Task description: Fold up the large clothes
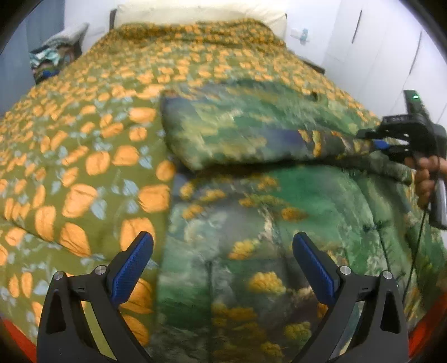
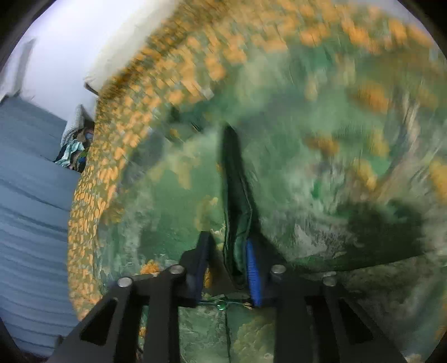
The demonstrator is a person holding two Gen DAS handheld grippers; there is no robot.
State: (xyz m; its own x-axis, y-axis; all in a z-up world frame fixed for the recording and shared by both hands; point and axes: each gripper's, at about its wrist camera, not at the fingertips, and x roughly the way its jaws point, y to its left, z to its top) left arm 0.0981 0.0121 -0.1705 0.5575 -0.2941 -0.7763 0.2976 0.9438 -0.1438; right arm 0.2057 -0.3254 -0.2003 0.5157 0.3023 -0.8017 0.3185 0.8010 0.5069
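We are holding the left tongs point(image 1: 222, 268) spread wide, their blue pads point(image 1: 130, 269) gripping nothing and hovering just above the near part of the green printed garment point(image 1: 251, 217), close to where its left edge is meeting the bedspread. Our right tongs point(image 2: 226, 268) are pressing together on a fold of that garment point(image 2: 237, 201), the dark cloth running up between the blue pads point(image 2: 252, 273) as a narrow ridge; in the left wrist view the same right tongs point(image 1: 377, 143) are showing at the right edge, pinching the end of a sleeve-like strip and holding it raised across the rest of the cloth. The garment is lying spread over the right half of the bed, painted-looking with green, blue and yellow-orange patches, and a folded-over section is sitting on top of it toward the middle. Under it we are seeing the olive bedspread point(image 1: 83, 156) with orange leaf shapes, covering the bed up to a cream pillow point(image 1: 201, 12) at the headboard. A heap of mixed clothes point(image 1: 53, 60) is resting beside the far left corner of the bed. White cupboard doors point(image 1: 391, 55) are standing to the right, and a blue-grey curtain point(image 2: 30, 209) is hanging at the left in the right wrist view, which is heavily blurred.
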